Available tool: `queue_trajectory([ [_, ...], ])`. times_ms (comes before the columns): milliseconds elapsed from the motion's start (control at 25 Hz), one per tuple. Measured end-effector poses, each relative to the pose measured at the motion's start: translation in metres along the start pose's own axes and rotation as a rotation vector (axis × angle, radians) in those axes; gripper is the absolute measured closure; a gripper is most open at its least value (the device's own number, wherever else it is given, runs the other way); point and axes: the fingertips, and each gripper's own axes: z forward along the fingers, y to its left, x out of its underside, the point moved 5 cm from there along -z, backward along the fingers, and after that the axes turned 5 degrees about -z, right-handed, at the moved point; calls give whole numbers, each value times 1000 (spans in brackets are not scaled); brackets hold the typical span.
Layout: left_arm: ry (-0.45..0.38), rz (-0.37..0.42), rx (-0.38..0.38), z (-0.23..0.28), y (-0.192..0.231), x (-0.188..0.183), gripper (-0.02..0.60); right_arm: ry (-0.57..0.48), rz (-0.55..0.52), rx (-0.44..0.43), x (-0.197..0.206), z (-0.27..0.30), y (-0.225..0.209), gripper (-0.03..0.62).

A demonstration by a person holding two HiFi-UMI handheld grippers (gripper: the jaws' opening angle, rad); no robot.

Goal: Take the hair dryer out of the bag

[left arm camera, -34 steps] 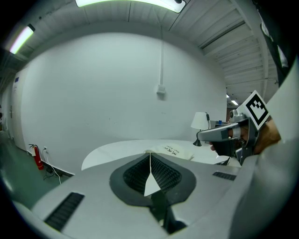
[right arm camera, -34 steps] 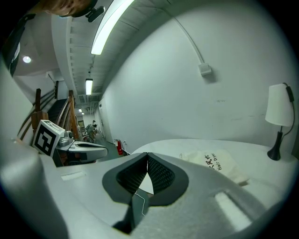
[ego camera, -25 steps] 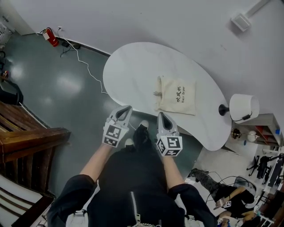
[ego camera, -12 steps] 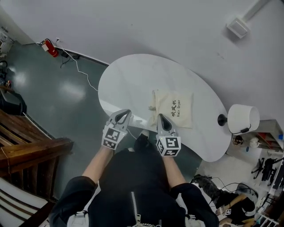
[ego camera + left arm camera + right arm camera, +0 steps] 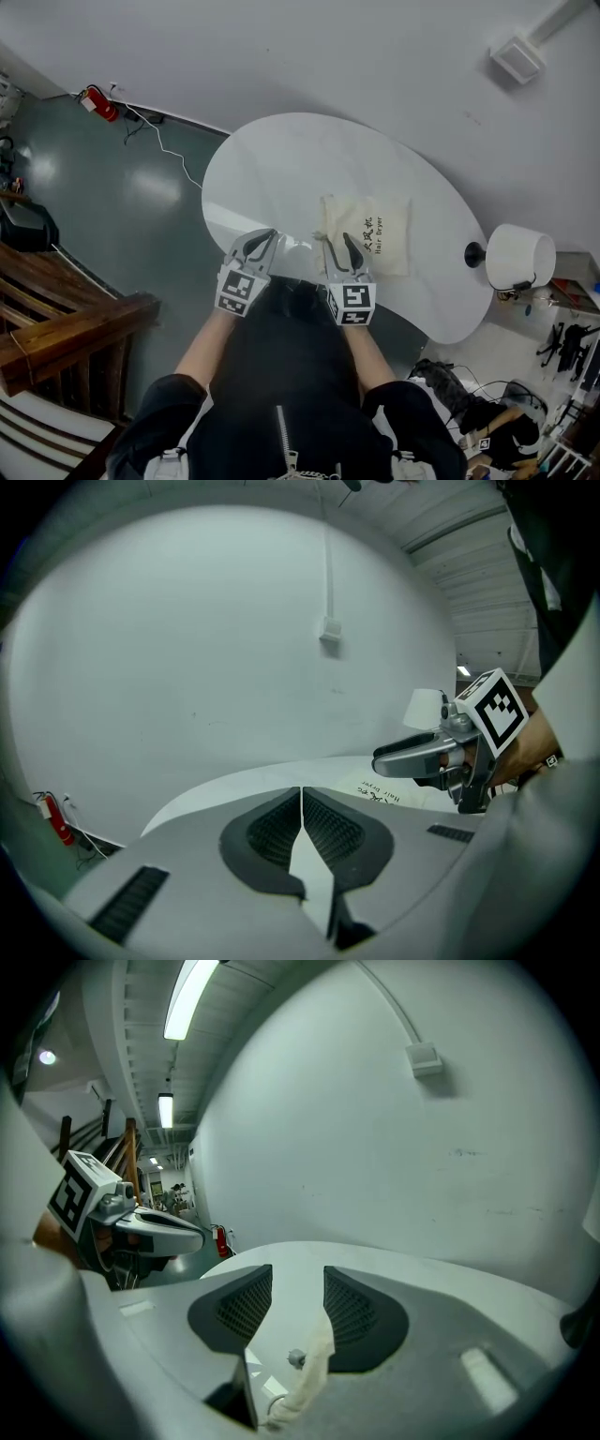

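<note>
A cream cloth bag (image 5: 367, 232) with black print lies flat on the white table (image 5: 281, 164); no hair dryer shows. My right gripper (image 5: 338, 243) is at the bag's near left corner. Its jaws have just been opening and stand apart. In the right gripper view (image 5: 298, 1274) the bag's edge (image 5: 307, 1372) and a drawstring bead lie low between the jaws, with neither pad pressing on them. My left gripper (image 5: 263, 238) is shut and empty over the table's near edge, left of the bag. Its pads meet in the left gripper view (image 5: 301, 794), where the right gripper (image 5: 417, 755) shows too.
A white lamp (image 5: 518, 255) on a black base stands at the table's right end. Beyond the table is a plain wall. On the floor at the far left are a red extinguisher (image 5: 99, 102) and a white cable. Wooden steps (image 5: 66, 323) are at the left.
Both grippers have moved forward from in front of the table to over its near edge, closer to the bag. The right gripper's jaws have opened; the left stays shut.
</note>
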Motion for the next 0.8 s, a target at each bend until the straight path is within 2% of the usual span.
queue_trajectory([
  [240,22,27,105,21,15,-5,568,48,26,75,6,16,-2,422],
  [440,21,33,159,37,24,-13,567,79,5,115,3,23,0,401],
  [800,49,30,213,47,17,-6,566,208,-38,96,29,37,5,364],
])
